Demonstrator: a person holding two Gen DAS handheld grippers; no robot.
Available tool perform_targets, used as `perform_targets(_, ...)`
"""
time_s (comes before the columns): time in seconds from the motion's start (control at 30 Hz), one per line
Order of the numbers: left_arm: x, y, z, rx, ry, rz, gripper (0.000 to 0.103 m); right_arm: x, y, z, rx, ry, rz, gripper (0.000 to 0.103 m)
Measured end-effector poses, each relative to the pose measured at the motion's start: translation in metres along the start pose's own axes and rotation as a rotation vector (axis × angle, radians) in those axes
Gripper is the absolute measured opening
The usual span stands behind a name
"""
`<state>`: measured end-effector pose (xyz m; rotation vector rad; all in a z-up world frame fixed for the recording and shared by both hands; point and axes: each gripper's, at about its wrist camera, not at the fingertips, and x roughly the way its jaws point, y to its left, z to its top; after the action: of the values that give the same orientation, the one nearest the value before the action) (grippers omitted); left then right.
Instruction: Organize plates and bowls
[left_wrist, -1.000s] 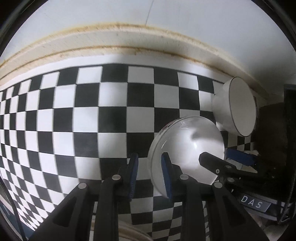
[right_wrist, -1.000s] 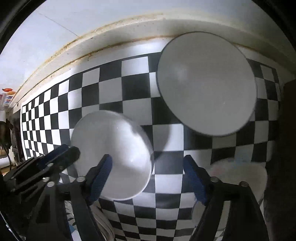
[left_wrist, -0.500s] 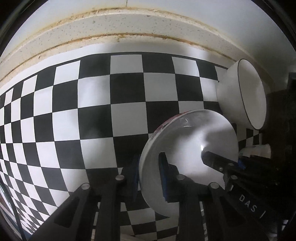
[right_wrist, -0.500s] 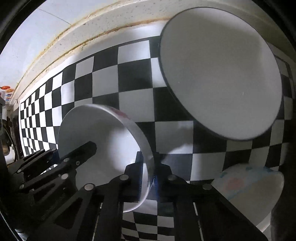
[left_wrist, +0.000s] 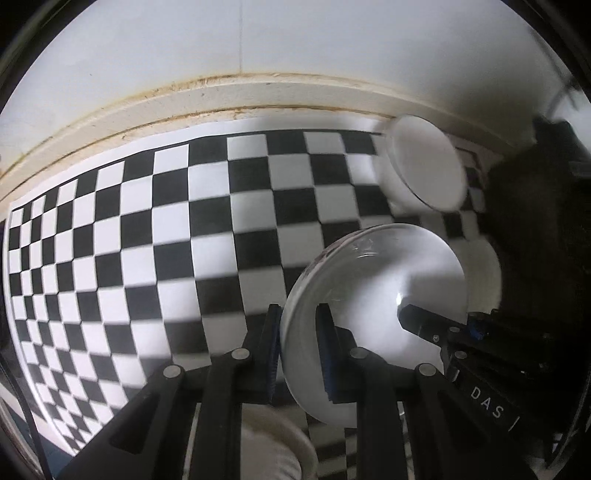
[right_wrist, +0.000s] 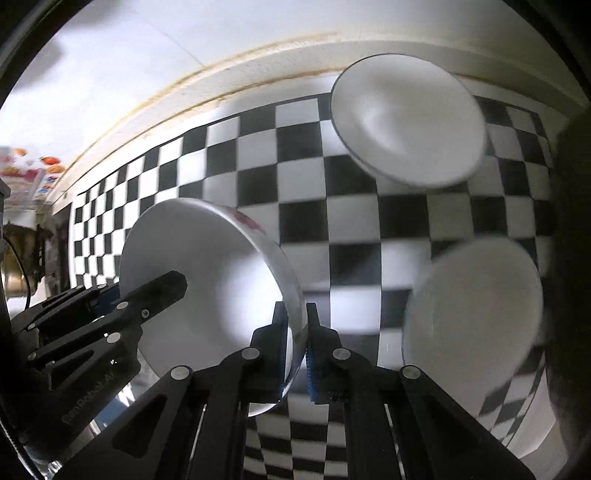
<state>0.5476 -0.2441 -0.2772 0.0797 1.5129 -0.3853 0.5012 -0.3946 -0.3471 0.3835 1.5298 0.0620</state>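
- Both tools were seen to have shifted since the earlier frames: the right tool (right_wrist: 295, 325), spread wide and clear of everything a second ago, was clamped onto the near edge of the glass-rimmed plate (right_wrist: 207, 280), and the checkered worktop (left_wrist: 147, 221) sat farther below both cameras.
- The left tool (left_wrist: 297, 332) was found clenched on the opposite edge of that same plate (left_wrist: 373, 302), one pad outside the rim and one inside the dish.
- So the plate was gripped from two sides at once, tilted, and judged to be lifted clear of the worktop rather than resting on it.
- In the left wrist view the right tool (left_wrist: 439, 326) was seen reaching in over the plate's far side; in the right wrist view the left tool (right_wrist: 155, 291) was seen doing likewise.
- A dark-rimmed bowl (right_wrist: 406, 118) was left standing near the back edge of the worktop, well apart from the held plate.
- Another white dish (right_wrist: 472, 325) was blurred at the right, just beside the right tool; its exact kind could not be told.
- A further pale dish (left_wrist: 273, 443) was glimpsed under the left tool, mostly hidden.
- For the task, the pickup was judged complete, and a carry toward one of the other dishes for stacking was judged the likely next step.
- Slippage was judged the main risk, given the smooth rim and two thin grips.
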Motion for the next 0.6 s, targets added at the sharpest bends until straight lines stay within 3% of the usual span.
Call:
perform_targets(0.13, -0.02, -0.015, -0.035, 0.038, 0.001, -0.031, 0.016, -0.024, -0.002, -0.048, -0.009, -0.029, -0.002, 0.01)
perform_targets(0.3, -0.012, -0.043, -0.07, 0.069, 0.031, -0.085, 0.016, -0.037, -0.032, -0.105, 0.013, -0.024, -0.015, 0.01)
perform_targets(0.6, 0.045, -0.069, -0.103, 0.094, 0.139, -0.066, 0.016, 0.011, -0.081, -0.143, 0.059, 0.039, -0.035, 0.01)
